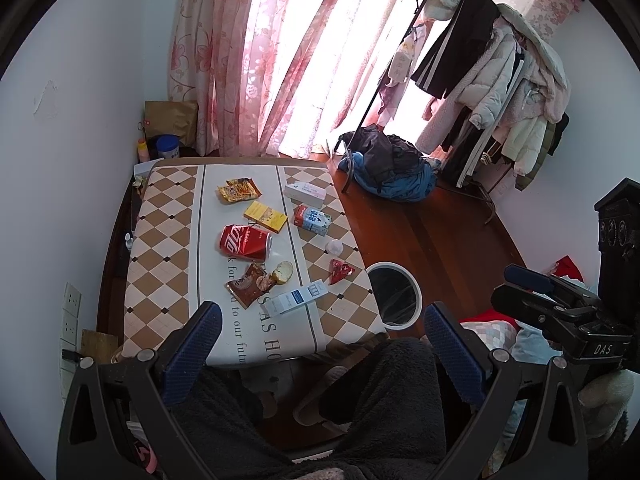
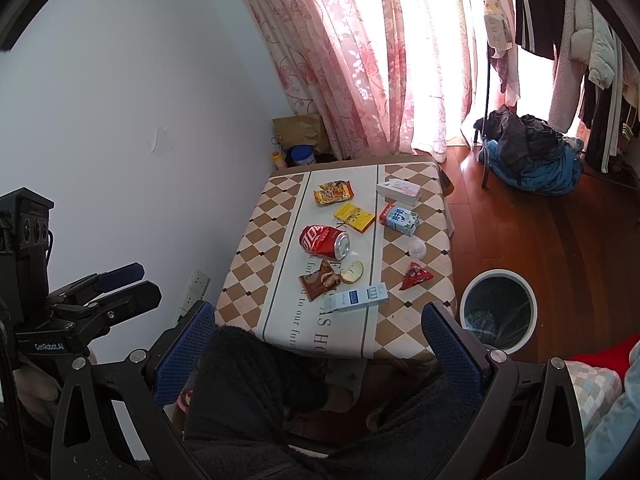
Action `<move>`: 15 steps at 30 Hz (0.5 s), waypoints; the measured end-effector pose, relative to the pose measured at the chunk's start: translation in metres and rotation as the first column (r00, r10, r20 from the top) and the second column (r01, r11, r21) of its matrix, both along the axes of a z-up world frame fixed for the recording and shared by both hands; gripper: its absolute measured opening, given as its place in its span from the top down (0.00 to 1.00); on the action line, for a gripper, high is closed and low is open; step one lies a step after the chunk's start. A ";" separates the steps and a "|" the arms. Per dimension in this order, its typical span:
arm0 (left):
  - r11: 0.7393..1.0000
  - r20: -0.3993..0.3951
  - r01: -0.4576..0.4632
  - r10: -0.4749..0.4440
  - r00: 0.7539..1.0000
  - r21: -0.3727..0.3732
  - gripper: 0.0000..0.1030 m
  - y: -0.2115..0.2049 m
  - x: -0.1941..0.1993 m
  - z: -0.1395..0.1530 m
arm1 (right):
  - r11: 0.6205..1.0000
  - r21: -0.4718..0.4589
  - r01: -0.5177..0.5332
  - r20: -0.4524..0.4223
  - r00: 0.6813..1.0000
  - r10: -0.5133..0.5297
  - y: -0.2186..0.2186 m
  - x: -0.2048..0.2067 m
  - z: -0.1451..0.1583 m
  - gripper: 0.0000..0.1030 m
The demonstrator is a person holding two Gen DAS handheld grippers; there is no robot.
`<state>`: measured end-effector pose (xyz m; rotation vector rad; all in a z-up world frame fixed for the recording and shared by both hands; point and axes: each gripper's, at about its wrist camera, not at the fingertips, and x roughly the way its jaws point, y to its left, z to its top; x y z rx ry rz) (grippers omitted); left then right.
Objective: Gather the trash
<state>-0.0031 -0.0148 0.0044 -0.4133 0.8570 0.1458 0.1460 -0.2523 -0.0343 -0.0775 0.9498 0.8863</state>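
Both of my two-finger grippers hang spread wide and empty above my lap, short of the table. My left gripper (image 1: 322, 340) shows blue textured pads parted over dark fleece-covered knees; my right gripper (image 2: 320, 340) holds the same wide gap, gripping nothing. Each points forward and down at the low table with the brown-and-cream diamond cloth (image 2: 260, 240); from the left camera the right tool appears at the right edge, raised beside me.

Nine pieces of trash lie on the cloth. Nearest me, one white-and-blue flat carton (image 2: 362, 298) lies by the front edge. Just behind it sit one brown snack wrapper (image 2: 318, 280), one bitten piece of bread (image 2: 353, 272) touching that wrapper, and, off to the right, one red triangular packet (image 2: 415, 276). Farther on, one red cola can (image 2: 325, 242) lies on its side, with one small clear plastic cup (image 2: 417, 248) to its right. Beyond them are one yellow flat box (image 2: 354, 218) and one blue-and-white milk carton (image 2: 400, 220). Farthest are one orange crumpled wrapper (image 2: 334, 192) and one white oblong box (image 2: 399, 191), which makes ten.

One round white-rimmed bin with a dark liner (image 2: 498, 310) stands on the wooden floor just beside the table's right front corner.
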 end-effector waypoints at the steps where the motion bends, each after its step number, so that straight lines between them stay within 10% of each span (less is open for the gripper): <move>1: 1.000 0.000 0.000 0.000 1.000 0.001 0.00 0.000 0.000 0.000 | 1.000 -0.001 -0.002 0.000 1.000 0.002 0.001 0.000 0.000 0.00; 15: 0.999 0.010 -0.007 0.008 1.000 -0.038 0.00 0.006 -0.001 -0.005 | 1.000 0.001 -0.021 -0.004 1.000 0.021 0.016 -0.002 -0.003 0.00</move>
